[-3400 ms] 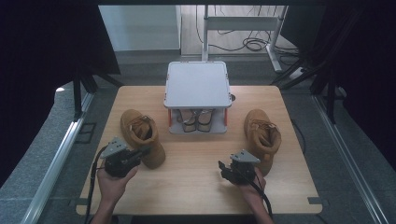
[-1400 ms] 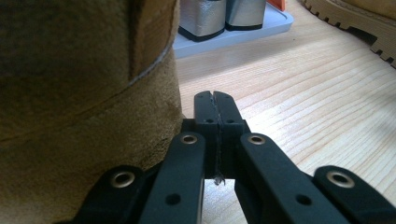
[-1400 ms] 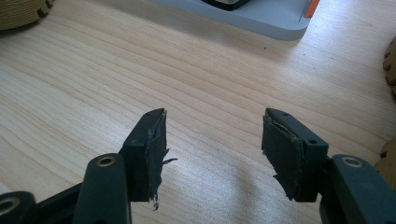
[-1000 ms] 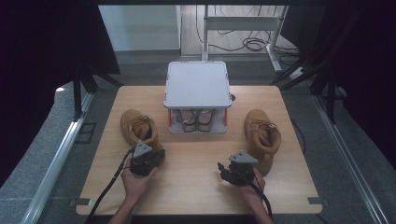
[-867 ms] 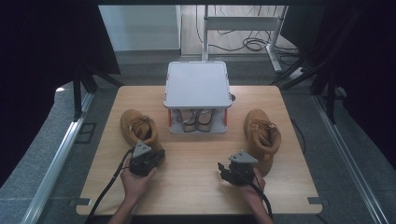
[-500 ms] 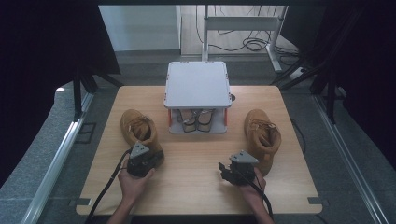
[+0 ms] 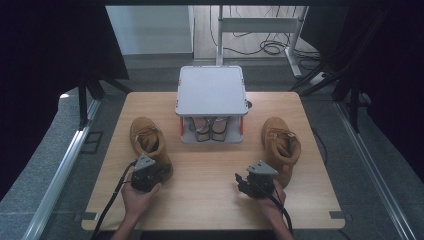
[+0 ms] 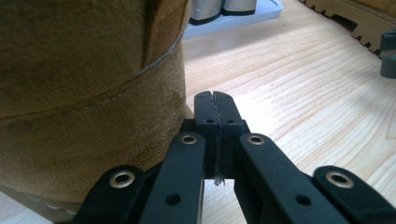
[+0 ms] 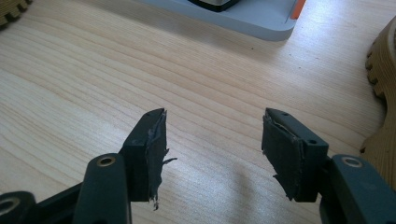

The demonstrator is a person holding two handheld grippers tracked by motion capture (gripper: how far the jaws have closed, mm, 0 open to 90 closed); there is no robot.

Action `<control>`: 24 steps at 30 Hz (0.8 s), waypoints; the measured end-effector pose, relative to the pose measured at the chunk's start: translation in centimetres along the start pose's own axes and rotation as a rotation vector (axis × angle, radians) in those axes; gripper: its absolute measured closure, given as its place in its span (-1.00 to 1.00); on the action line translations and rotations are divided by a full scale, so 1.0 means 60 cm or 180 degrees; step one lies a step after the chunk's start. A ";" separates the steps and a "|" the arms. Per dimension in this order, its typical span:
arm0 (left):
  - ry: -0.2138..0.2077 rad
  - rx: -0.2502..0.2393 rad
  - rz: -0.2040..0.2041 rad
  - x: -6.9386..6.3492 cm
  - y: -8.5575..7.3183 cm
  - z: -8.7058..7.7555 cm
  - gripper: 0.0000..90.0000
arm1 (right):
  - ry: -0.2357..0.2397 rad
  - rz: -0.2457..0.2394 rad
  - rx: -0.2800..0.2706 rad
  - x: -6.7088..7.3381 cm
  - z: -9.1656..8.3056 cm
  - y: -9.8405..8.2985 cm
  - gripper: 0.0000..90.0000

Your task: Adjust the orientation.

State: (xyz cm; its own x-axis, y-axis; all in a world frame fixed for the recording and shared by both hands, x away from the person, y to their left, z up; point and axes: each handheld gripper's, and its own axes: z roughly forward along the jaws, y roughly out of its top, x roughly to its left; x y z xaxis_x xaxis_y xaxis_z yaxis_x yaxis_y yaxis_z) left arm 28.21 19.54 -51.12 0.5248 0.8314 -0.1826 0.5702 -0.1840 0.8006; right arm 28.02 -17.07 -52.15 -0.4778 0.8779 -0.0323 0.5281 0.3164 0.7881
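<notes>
Two suede boots (image 7: 150, 145) (image 7: 281, 145) (tan, lug-soled) on grained wood table (image 7: 210, 175).

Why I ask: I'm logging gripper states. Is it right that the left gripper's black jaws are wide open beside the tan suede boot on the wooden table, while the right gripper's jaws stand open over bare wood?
Not quite. The left gripper has its jaws shut tight together, with nothing between them, beside the tan suede boot; the left gripper view shows it. The right gripper does stand open over the wooden table.
</notes>
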 end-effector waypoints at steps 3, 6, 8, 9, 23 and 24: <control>-0.0022 0.0006 -0.0030 0.005 -0.005 -0.009 1.00 | -0.0008 -0.0005 0.0007 0.000 0.000 0.000 -0.09; -0.0045 0.0012 -0.0054 0.010 -0.008 -0.015 1.00 | -0.0007 -0.0010 0.0011 0.001 0.001 0.000 -0.09; -0.0045 0.0024 -0.0055 0.011 -0.009 -0.018 1.00 | -0.0010 -0.0011 0.0013 0.000 0.001 0.000 -0.09; -0.0041 0.0028 -0.0050 0.012 -0.010 -0.021 1.00 | -0.0008 -0.0009 0.0014 0.000 0.001 0.000 -0.09; 0.0078 0.0077 -0.0065 0.026 -0.029 -0.056 1.00 | -0.0012 0.0006 0.0018 -0.001 0.002 -0.001 -0.09; 0.0064 0.0099 -0.0067 0.029 -0.029 -0.059 1.00 | -0.0013 0.0005 0.0020 -0.001 0.002 -0.002 -0.09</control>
State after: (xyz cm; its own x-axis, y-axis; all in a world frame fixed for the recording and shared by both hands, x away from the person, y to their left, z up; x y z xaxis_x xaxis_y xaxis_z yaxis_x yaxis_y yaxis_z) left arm 25.88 23.20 -50.81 0.4997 0.8456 -0.1875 0.6006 -0.1823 0.7785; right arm 28.11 -17.13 -52.31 -0.4742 0.8798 -0.0335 0.5332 0.3172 0.7843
